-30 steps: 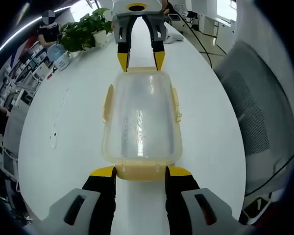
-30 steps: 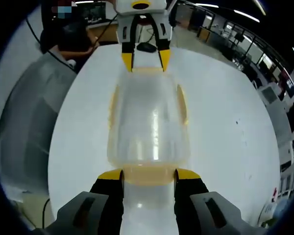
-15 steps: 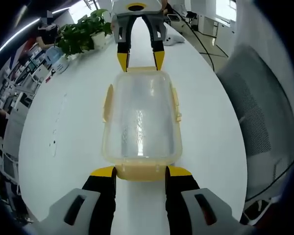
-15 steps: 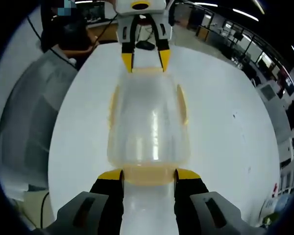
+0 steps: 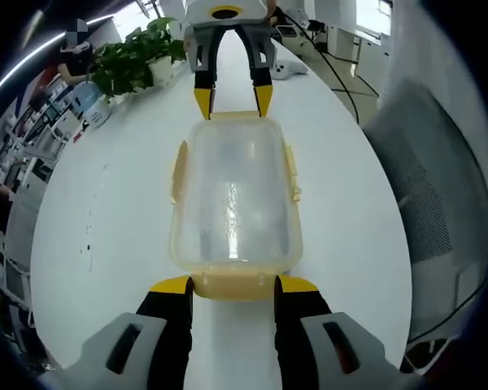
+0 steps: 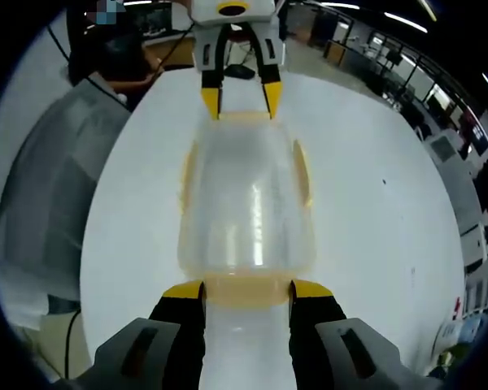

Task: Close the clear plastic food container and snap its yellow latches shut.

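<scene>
Left gripper view: my left gripper (image 5: 231, 284) stands with its jaws spread on either side of the near end latch (image 5: 231, 284) of the clear food container (image 5: 234, 195), which lies lid-on on the white bench (image 5: 106, 211). My right gripper (image 5: 233, 101) straddles the far end the same way. A potted plant (image 5: 130, 61) sits beyond.

Right gripper view: my right gripper (image 6: 247, 290) brackets the container's (image 6: 246, 199) near latch (image 6: 247, 290), jaws apart; my left gripper (image 6: 242, 101) is opposite. Side latches (image 6: 302, 175) flare outward.
</scene>
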The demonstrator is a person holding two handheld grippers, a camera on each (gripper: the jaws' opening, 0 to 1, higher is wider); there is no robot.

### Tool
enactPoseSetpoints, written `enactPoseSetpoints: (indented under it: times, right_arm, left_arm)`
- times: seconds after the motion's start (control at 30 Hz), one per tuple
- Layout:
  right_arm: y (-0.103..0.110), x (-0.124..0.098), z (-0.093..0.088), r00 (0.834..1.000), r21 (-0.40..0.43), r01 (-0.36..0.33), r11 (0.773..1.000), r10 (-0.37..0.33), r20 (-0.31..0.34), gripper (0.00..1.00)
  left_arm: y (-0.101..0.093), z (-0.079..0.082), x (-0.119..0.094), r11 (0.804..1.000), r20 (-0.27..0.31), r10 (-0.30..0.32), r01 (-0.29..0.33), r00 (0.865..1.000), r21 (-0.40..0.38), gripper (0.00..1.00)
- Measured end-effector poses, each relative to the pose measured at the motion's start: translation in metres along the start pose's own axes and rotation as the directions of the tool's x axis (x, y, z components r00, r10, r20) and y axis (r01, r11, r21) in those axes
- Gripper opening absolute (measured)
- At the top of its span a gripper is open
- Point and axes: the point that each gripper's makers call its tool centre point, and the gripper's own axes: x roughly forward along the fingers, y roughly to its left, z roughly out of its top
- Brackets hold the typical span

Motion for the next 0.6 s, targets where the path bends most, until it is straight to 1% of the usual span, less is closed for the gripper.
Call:
enactPoseSetpoints:
  times: [0.6]
  right_arm:
    - [0.0, -0.006, -0.021, 1.0, 0.013, -0.002, 1.0, 0.002, -0.008, 0.39]
  left_arm:
    - [0.001, 0.017, 0.016, 1.0, 0.011, -0.01, 0.01, 1.0, 0.002, 0.39]
